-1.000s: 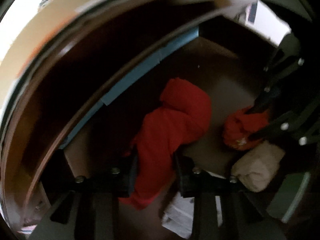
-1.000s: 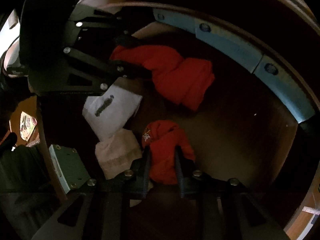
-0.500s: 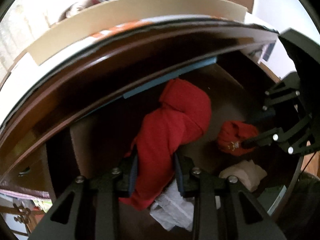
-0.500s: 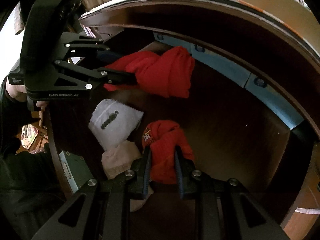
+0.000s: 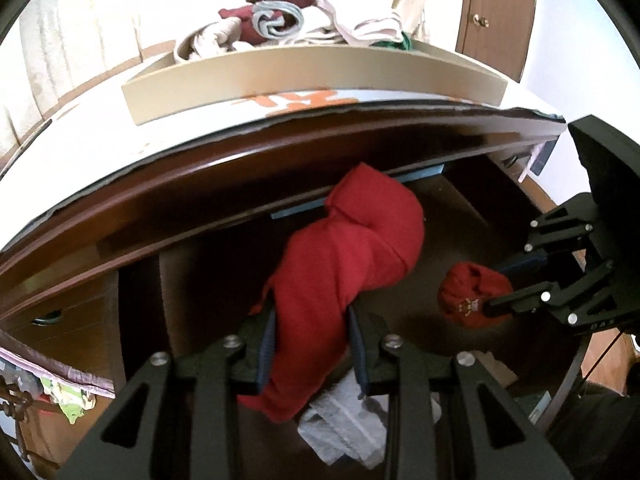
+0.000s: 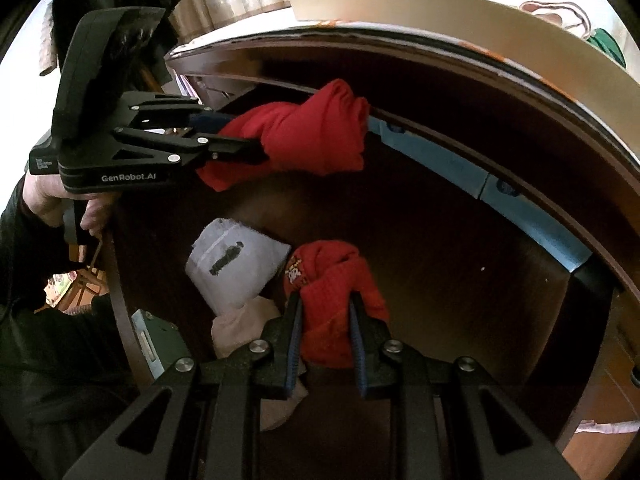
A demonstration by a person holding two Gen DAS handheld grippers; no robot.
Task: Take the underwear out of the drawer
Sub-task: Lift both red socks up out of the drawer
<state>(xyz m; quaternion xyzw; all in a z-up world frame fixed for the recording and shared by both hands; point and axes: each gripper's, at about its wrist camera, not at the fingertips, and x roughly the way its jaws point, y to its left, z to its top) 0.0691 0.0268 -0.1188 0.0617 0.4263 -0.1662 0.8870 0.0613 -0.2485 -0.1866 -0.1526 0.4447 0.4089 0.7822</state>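
between left gripper [image 5: 312,346] pads, underwear [image 5: 340,280] lengthwise

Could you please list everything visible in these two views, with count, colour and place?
Large underwear: one, red, clamped in left gripper, above drawer.
Small underwear: one, red with small print, clamped in right gripper.
White packet: one, on drawer floor.
Beige cloth: one, beside packet.
Drawer: one, dark brown, open.
Tray: one, tan, on dresser top, holding mixed clothes.
Left gripper: black.
Right gripper: black.
Hand: one, holding left gripper.
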